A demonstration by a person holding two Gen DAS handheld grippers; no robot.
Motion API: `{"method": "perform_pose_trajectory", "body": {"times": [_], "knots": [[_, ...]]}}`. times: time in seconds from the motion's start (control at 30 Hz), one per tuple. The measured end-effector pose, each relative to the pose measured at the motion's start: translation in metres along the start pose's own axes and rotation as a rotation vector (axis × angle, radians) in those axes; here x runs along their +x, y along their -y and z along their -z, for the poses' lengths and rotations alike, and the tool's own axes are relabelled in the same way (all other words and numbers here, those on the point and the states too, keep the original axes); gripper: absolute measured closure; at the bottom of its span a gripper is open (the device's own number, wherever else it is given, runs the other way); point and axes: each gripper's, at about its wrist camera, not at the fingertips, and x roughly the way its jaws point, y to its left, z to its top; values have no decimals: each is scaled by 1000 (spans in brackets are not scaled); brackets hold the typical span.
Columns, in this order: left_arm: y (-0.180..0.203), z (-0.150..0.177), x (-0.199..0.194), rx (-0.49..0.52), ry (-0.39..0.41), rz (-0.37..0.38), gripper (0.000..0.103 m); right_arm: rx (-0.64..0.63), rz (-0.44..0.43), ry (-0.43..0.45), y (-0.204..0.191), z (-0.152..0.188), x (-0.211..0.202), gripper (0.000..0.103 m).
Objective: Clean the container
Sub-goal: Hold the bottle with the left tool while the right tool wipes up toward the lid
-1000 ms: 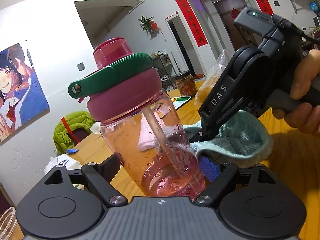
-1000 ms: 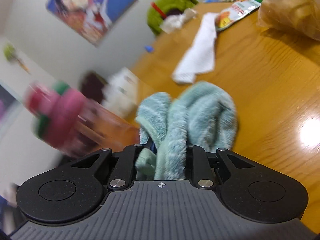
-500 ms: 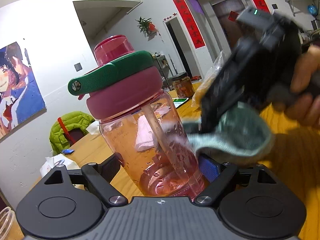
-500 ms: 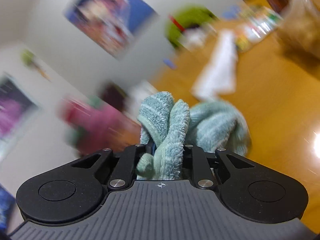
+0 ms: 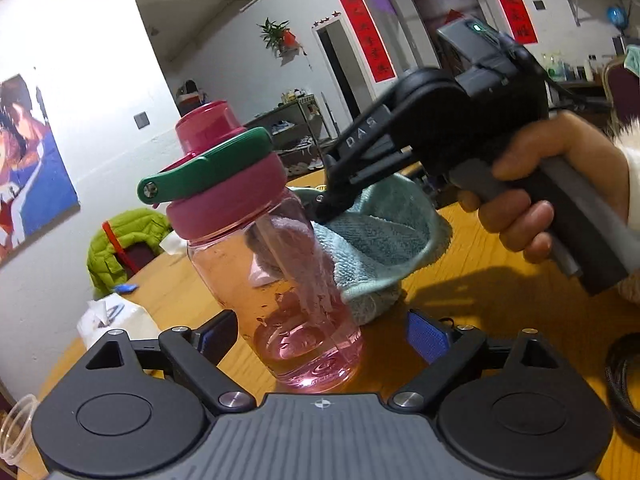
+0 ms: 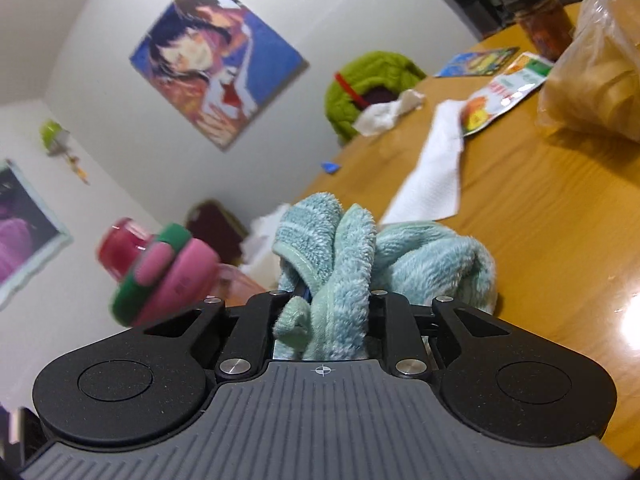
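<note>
A clear pink bottle (image 5: 288, 300) with a pink lid and a green carry handle (image 5: 208, 168) stands on the wooden table (image 5: 500, 300), a little water in its bottom. My left gripper (image 5: 320, 336) straddles its base. The jaws are opening, and the blue pads (image 5: 424, 340) stand off the bottle's sides. In a person's hand (image 5: 532, 200), my right gripper (image 5: 328, 208) is shut on a bunched teal towel (image 5: 380, 240), held against the bottle's shoulder just under the lid. In the right wrist view the towel (image 6: 340, 264) fills my right gripper (image 6: 332, 296), and the bottle (image 6: 168, 268) is blurred at the left.
On the table beyond lie a white paper napkin (image 6: 436, 176), snack packets (image 6: 500, 92), a plastic bag of food (image 6: 596, 80) and a jar (image 6: 544, 28). A tissue pack (image 5: 116, 320) and a plastic cup (image 5: 16, 432) sit left. A black cable (image 5: 624, 380) lies right.
My left jaws have spread and let go of the bottle, drawing back a little. The right gripper has lifted the towel from the table up to the bottle's shoulder.
</note>
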Motion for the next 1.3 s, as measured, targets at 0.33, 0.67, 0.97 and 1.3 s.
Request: {"method": "perform_pose_trajectory", "body": {"times": [0.33, 0.67, 0.97, 1.3], "knots": [[-10, 1, 31, -1, 42, -30, 17, -145, 22, -190, -20, -3, -16, 81], [-4, 3, 24, -15, 53, -29, 23, -137, 54, -119, -20, 2, -18, 81], [0, 3, 22, -18, 60, -30, 23, 96, -209, 7, 3, -6, -32, 80], [1, 3, 17, -20, 63, -26, 23, -61, 159, -203, 1, 9, 10, 82]]}}
